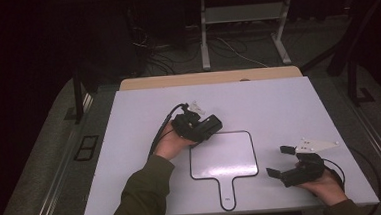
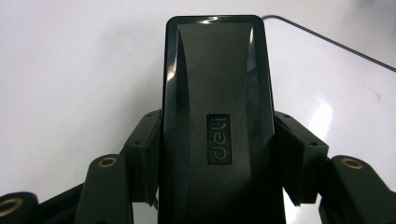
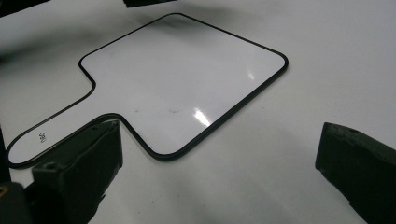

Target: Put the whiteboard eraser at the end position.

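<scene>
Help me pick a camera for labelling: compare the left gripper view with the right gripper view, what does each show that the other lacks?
Left gripper view alone: a black eraser, glossy and bearing an embossed logo, clamped between the left gripper pads.

Right gripper view alone: the paddle-shaped whiteboard's whole black-rimmed outline with its handle, a faint smudge near the middle, and the right gripper with jaws wide apart and nothing between them.

Both: the white table and some of the whiteboard's black rim.
</scene>
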{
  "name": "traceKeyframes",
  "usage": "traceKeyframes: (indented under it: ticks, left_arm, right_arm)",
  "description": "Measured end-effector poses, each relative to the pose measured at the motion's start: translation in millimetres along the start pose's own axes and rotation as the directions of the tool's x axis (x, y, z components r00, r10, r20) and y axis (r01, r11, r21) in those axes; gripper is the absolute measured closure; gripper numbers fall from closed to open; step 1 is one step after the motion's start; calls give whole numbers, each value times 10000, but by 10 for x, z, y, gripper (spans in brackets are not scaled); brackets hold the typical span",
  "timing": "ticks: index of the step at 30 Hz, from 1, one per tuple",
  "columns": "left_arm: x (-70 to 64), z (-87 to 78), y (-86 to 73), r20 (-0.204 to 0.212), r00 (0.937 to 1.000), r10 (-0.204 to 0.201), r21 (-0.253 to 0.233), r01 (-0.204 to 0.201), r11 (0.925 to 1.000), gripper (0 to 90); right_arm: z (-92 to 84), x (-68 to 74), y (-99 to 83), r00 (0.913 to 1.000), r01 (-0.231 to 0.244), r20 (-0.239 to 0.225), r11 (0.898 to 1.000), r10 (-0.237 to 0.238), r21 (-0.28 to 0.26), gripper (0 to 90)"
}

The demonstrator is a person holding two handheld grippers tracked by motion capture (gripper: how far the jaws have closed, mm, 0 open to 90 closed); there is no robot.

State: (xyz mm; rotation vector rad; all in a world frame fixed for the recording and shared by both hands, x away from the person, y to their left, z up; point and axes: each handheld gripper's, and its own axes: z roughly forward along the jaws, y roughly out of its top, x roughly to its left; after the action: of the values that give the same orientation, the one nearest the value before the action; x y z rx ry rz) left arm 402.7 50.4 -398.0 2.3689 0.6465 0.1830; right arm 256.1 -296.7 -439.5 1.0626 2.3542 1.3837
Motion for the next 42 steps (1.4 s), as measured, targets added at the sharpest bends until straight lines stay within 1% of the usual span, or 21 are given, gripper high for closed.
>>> traceKeyframes:
  ticks: [3,4,5,8,10,13,14,15,17,18,19,23,26,29,31,32,33,35,39,40,42]
  left_arm:
    - [84,40,71,-122,9999,28,-176,-30,9998,392]
    - [106,58,87,-143,9999,-88,-317,84,9995,392]
    - [134,61,105,-122,9999,-61,-250,58,9997,391]
    - [235,116,168,-128,9995,-290,-336,286,9990,391]
    - [297,150,196,-188,9992,-343,-279,337,9990,391]
    - [419,203,239,-230,9995,-231,-140,228,9996,391]
    - [440,228,251,-237,9991,-362,-248,356,9991,391]
    - [467,244,261,-254,9990,-364,-221,359,9991,391]
    - [486,290,285,-249,9976,-640,-396,630,9972,391]
    - [511,304,302,-326,9984,-470,-147,465,9988,391]
    - [522,347,325,-416,9976,-550,-127,545,9984,391]
    - [580,455,395,-504,9978,-420,101,426,9990,391]
    - [603,542,446,-537,9978,-376,141,384,9992,391]
    - [613,627,493,-725,9967,-357,341,383,9987,390]
    - [634,680,515,-687,9964,-488,389,516,9979,390]
    - [631,721,521,-652,9952,-728,179,741,9971,391]
    - [639,750,527,-635,9952,-744,155,756,9970,390]
    - [644,795,542,-604,9960,-665,337,686,9971,390]
    - [658,877,558,-735,9954,-622,622,668,9958,390]
    - [665,887,562,-735,9952,-651,648,700,9954,390]
    - [663,910,565,-633,9950,-767,457,797,9958,390]
  right_arm:
    - [1,-4,-2,10000,-21,8,10000,21,-1,0]
    - [0,-4,-3,10000,-25,9,10000,25,-3,0]
    - [-2,-4,-3,10000,-37,14,10000,37,-5,0]
    - [-5,-5,-4,10000,-56,23,10000,56,-20,0]
    - [-8,-3,-3,10000,-69,9,10000,69,-39,0]
    - [-16,-2,-4,10000,-73,18,10000,73,-58,0]
    - [-16,-3,-5,10000,-68,15,10000,68,-57,0]
    - [-17,-5,-6,10000,-67,9,10000,67,-53,0]
    - [-17,-7,-7,10000,-74,0,10000,74,-49,0]
    - [-16,-7,-8,10000,-71,-6,10000,71,-46,0]
    - [-16,-6,-8,10000,-75,-17,10000,75,-36,0]
    - [-21,-6,-6,10000,-59,-23,10000,58,-75,0]
    - [-28,-14,-9,9999,-115,-37,9999,114,-80,0]
    - [-29,-30,-13,9999,-137,-49,9998,136,-111,0]
    - [-30,-30,-15,9999,-140,-64,9998,140,-115,0]
    - [-30,-28,-15,9999,-136,-78,9999,135,-103,0]
    - [-30,-27,-16,9999,-116,-74,9999,115,-97,0]
    - [-30,-27,-17,9999,-145,-74,9998,144,-141,0]
    - [-29,-34,-19,9998,-197,-46,9997,196,-129,0]
    - [-28,-35,-19,9998,-177,-47,9998,177,-123,0]
    - [-31,-34,-18,9999,-167,-46,9998,166,-139,0]
